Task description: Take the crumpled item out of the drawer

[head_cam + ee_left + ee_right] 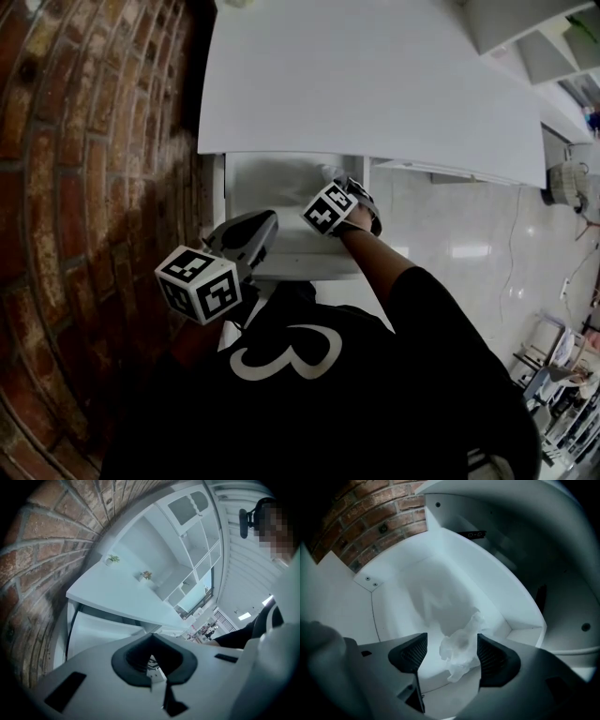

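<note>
A crumpled white paper wad lies on the floor of the open white drawer, near its right wall. My right gripper reaches down into the drawer, open, with its dark ribbed pads on either side of the wad; a gap shows at the left pad. In the head view the right gripper is over the drawer below the tabletop edge. My left gripper hangs at the drawer's front left, shut and empty. In the left gripper view the left gripper points up at the tabletop.
A white tabletop overhangs the back of the drawer. A brick wall runs close along the left. Glossy tiled floor lies to the right, with shelving and a cable further right. Two small plants stand on the table.
</note>
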`<state>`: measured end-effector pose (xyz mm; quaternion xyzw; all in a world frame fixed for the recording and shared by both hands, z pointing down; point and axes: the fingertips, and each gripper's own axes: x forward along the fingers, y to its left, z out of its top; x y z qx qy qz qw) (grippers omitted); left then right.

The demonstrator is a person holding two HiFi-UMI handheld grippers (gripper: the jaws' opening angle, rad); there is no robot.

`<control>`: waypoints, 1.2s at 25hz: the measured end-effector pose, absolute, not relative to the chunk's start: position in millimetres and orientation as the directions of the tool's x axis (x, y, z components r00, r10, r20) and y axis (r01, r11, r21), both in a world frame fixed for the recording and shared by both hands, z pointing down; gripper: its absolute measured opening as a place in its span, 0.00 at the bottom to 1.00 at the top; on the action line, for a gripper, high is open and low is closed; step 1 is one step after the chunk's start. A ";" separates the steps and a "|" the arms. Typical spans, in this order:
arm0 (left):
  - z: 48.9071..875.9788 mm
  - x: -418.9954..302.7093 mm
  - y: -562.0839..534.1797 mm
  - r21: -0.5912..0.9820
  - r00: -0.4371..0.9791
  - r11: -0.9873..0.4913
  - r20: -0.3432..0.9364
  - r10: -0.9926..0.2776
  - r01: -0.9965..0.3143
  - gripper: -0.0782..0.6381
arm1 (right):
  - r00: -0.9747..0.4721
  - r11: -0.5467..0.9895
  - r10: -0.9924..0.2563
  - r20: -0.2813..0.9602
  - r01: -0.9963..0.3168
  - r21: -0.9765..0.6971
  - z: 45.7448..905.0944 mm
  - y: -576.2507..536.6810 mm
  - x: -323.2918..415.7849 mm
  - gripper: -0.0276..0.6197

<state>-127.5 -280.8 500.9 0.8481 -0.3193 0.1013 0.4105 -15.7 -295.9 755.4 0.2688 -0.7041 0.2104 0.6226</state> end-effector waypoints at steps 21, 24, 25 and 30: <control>503.1 -133.7 -284.4 0.605 0.755 -0.459 0.447 -0.481 -0.651 0.11 | 0.071 0.804 -0.072 0.995 -0.586 0.100 774.5 -304.8 4.0 0.28; 502.4 -133.8 -281.5 0.601 0.755 -0.463 0.452 -0.475 -0.651 0.11 | 0.042 0.789 -0.070 0.997 -0.609 0.081 768.8 -305.6 2.5 0.25; 502.8 -134.8 -280.7 0.599 0.752 -0.461 0.456 -0.475 -0.654 0.11 | 0.031 0.785 -0.071 0.997 -0.615 0.075 766.3 -305.1 1.4 0.25; 499.5 -135.7 -280.7 0.599 0.749 -0.458 0.450 -0.486 -0.657 0.11 | -0.028 0.769 -0.081 0.996 -0.638 0.045 754.4 -303.3 -6.4 0.24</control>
